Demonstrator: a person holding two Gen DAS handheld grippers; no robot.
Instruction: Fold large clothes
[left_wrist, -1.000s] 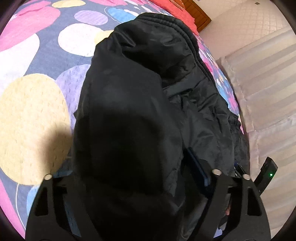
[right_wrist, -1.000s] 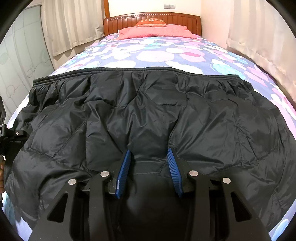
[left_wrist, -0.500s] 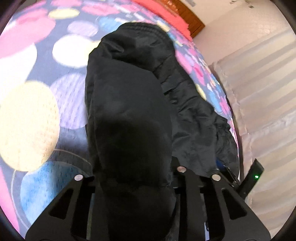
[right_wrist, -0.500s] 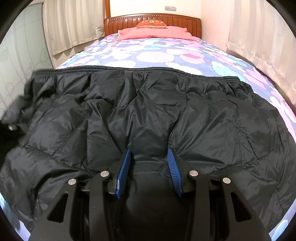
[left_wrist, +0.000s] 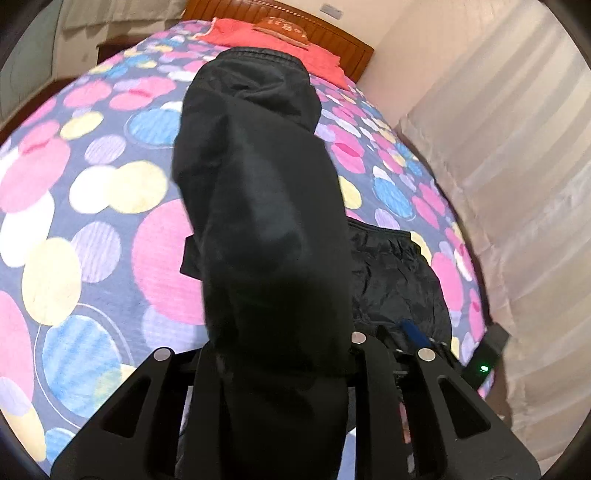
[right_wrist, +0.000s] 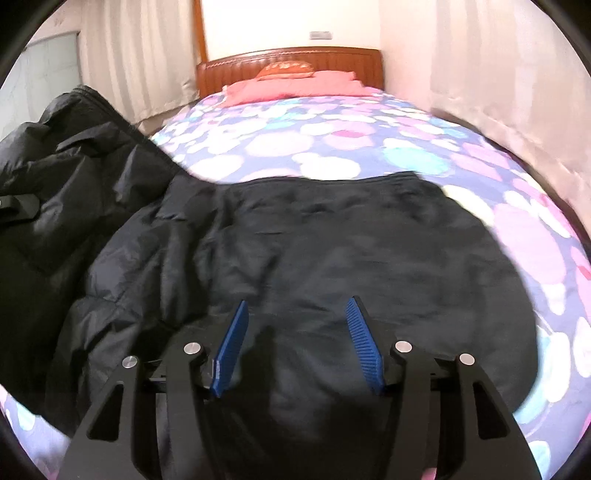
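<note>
- Jacket (right_wrist: 332, 258), black and puffy, lies spread on the bed (right_wrist: 332, 147); no readable label on it.
- My left fingers (left_wrist: 273, 354) are clamped on a raised fold.
- My right fingers (right_wrist: 295, 347) stand apart over it.

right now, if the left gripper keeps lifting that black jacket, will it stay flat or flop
Probably flop: the jacket already drapes limply over the left gripper and hides its jaws. Its puffy quilting suggests it is light for its bulk. The shiny shell looks slippery, so it may slide on the bedspread.
</note>
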